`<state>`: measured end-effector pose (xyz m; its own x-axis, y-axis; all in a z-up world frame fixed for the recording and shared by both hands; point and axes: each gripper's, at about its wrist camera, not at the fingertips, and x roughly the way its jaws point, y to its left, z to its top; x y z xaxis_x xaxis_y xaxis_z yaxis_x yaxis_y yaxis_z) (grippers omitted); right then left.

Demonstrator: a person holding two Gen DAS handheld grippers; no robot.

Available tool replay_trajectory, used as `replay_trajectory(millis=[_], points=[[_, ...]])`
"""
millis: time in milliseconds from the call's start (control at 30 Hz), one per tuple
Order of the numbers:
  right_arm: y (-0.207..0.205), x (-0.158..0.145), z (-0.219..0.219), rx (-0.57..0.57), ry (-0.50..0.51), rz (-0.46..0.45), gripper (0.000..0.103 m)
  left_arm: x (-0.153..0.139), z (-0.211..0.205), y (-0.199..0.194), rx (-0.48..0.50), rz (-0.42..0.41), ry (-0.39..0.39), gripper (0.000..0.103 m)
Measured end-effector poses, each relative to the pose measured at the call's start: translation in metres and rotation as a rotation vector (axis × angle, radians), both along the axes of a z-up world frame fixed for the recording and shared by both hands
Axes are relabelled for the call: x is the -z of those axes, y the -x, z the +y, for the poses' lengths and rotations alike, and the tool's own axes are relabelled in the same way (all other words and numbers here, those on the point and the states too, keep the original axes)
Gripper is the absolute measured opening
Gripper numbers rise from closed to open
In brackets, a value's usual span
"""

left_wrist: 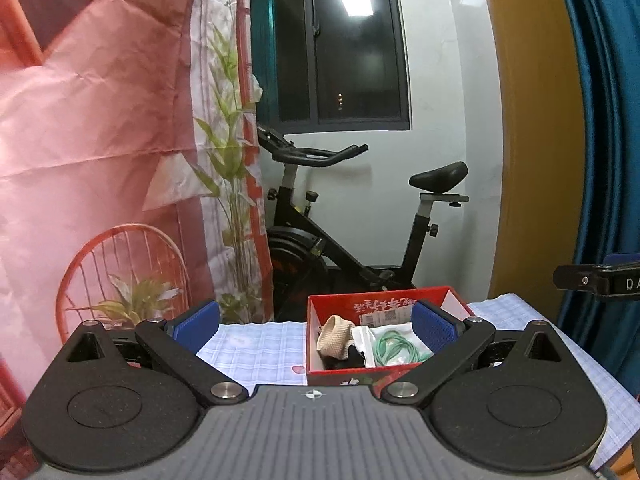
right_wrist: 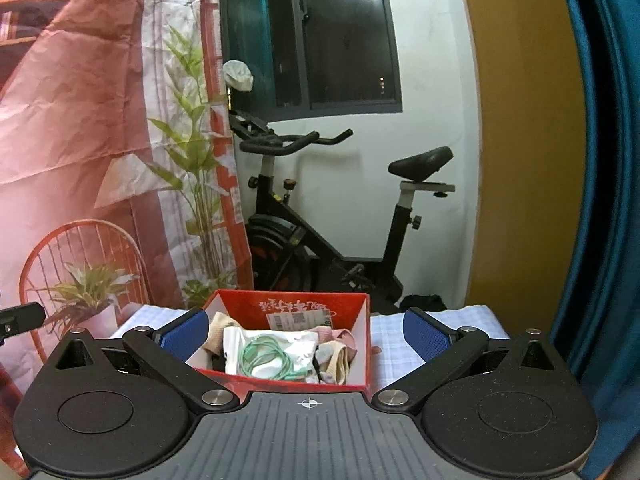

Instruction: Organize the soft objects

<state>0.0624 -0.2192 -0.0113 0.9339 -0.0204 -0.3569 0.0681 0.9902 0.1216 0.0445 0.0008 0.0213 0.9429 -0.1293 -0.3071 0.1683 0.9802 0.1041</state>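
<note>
Both jaws spreading empty, hovering near red box (right_wrist: 362, 344) of light, limp socks (right_wrist: 340, 360) and slippery bagged cord (right_wrist: 272, 356); pinching bunched folds seeming best.

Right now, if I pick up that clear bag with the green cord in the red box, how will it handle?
The clear bag looks crinkled and thin, so it will probably sag and feel slippery. The green cord coiled inside seems light and may shift toward the low end. It rests on socks in the red box, so neighbours could drag along.
</note>
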Motion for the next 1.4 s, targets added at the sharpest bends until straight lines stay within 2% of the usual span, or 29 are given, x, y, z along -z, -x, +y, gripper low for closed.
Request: replay_trajectory(millis=[233,500,967,1400], points=[[0.034,0.003,0.011,0.023,0.041,-0.003,0.103,0.001,0.006,0.018,0.004,0.008,0.038,0.103],[0.049,0.011,0.022,0.027,0.051,0.004,0.103,0.007,0.01,0.022,-0.007,0.023,0.046,0.103],[0.05,0.012,0.024,0.03,0.039,0.012,0.103,0.007,0.011,0.026,-0.011,0.017,0.079,0.103],[0.049,0.013,0.024,0.034,0.037,0.014,0.103,0.008,0.009,0.026,-0.023,0.015,0.057,0.103]])
